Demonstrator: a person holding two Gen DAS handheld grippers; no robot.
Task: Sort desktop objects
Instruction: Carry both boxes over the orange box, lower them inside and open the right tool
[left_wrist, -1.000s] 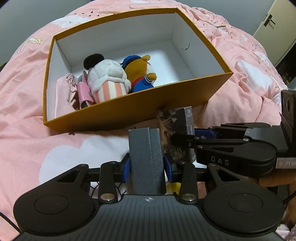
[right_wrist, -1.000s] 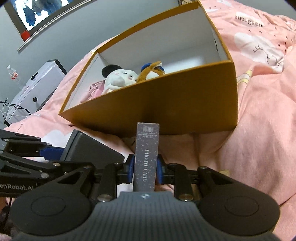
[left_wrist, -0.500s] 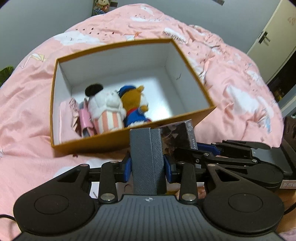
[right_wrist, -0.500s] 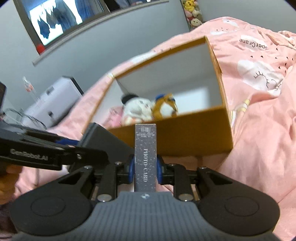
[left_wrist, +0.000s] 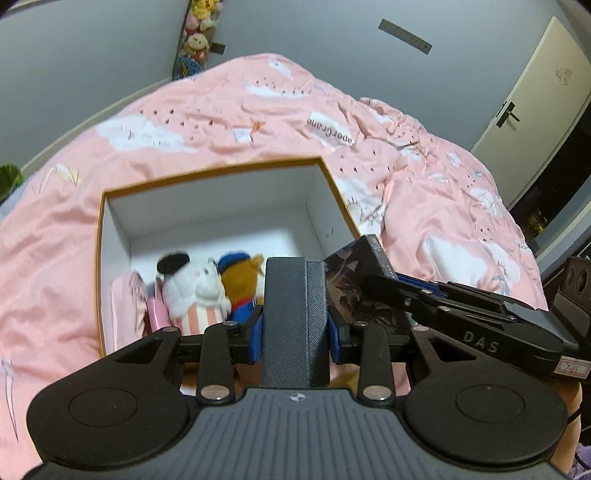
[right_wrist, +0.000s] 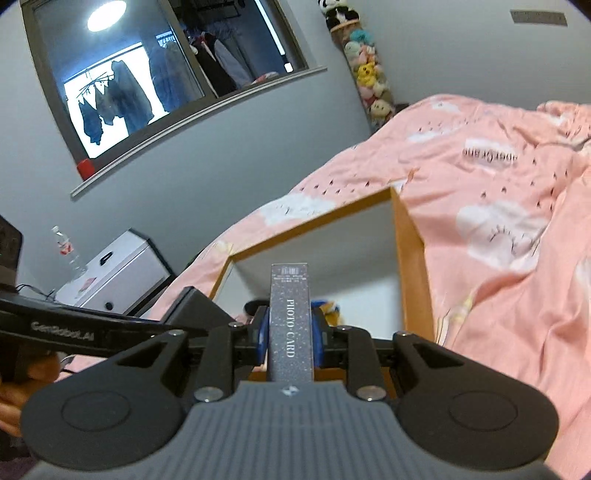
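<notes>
**A:** What does the left gripper (left_wrist: 295, 328) have?

**B:** Its blue-padded fingers (left_wrist: 255, 334) are closed tight on a dark grey textured rectangular case (left_wrist: 295, 317), standing upright between them. The case is in the air, in front of the near wall of the open orange cardboard box with white inside (left_wrist: 221, 206).

**A:** And the right gripper (right_wrist: 290, 334)?

**B:** Also clamped shut, on a slim dark speckled box printed "PHOTO CARD" (right_wrist: 290, 317), held on edge with the printed spine facing the camera. In the left wrist view the same box (left_wrist: 354, 280) shows its dark illustrated face, just to the right of the grey case, with the right gripper (left_wrist: 380, 286) reaching in from that side.

**A:** Where is the orange box?

**B:** On a pink bedspread with white cloud print (left_wrist: 258, 110), ahead of and below both grippers. Both held items hang near its front edge, side by side.

**A:** Anything inside it?

**B:** Along the left part of the floor: a white plush toy with a black ear and a pink-striped body (left_wrist: 195, 291), a brown plush bear in a blue cap and blue outfit (left_wrist: 240, 284) touching it on its right, and some pink items (left_wrist: 140, 306) against the left wall. Those are blurred, so I cannot tell what they are.
</notes>
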